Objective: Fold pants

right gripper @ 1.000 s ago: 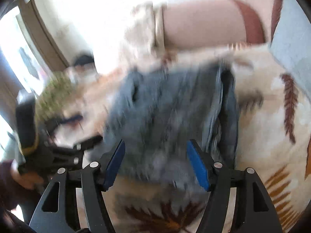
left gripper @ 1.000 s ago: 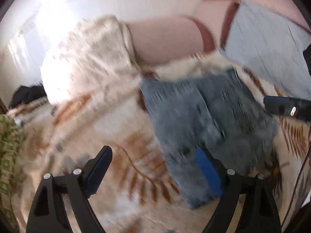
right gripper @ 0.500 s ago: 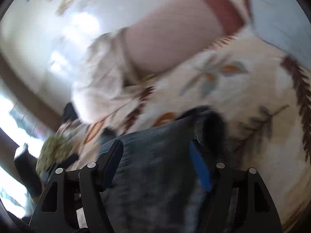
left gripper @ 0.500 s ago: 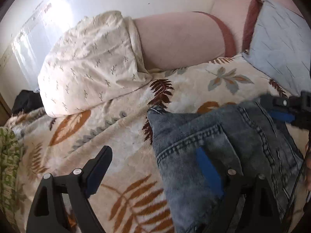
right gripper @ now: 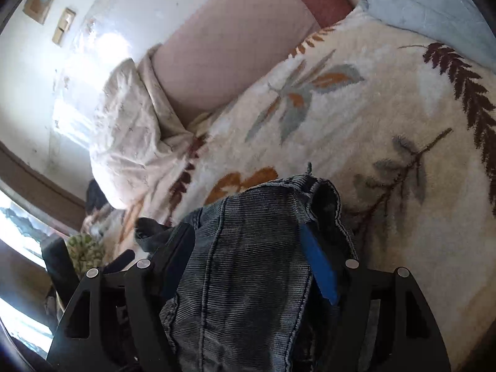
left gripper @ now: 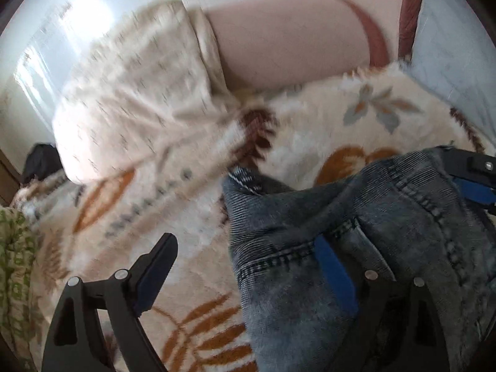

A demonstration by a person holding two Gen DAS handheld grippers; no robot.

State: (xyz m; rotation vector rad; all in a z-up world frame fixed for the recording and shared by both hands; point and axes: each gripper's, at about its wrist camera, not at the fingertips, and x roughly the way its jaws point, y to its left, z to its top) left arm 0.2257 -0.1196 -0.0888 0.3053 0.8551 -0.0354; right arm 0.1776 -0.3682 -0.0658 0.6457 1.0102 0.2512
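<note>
At far left a green patterned cloth [left gripper: 14, 266] lies bunched on the bed; beside it a cream, wrinkled pillow [left gripper: 133, 99] leans on the smooth pink headboard [left gripper: 288, 37]; the plush leaf-print blanket [left gripper: 310, 130] covers the bed. The left gripper [left gripper: 245, 266] stands with jaws wide apart, only its blue right pad over the denim, nothing pinched. The pants [left gripper: 310, 279], folded ribbed grey-blue denim with stitched seams, lie on the blanket, long axis running from the viewer toward the headboard. The right gripper [right gripper: 248, 254] straddles the pants' far end, its jaws fairly wide; whether the pads press cannot be told. A pale blue pillow [left gripper: 458, 46] sits far right.
</note>
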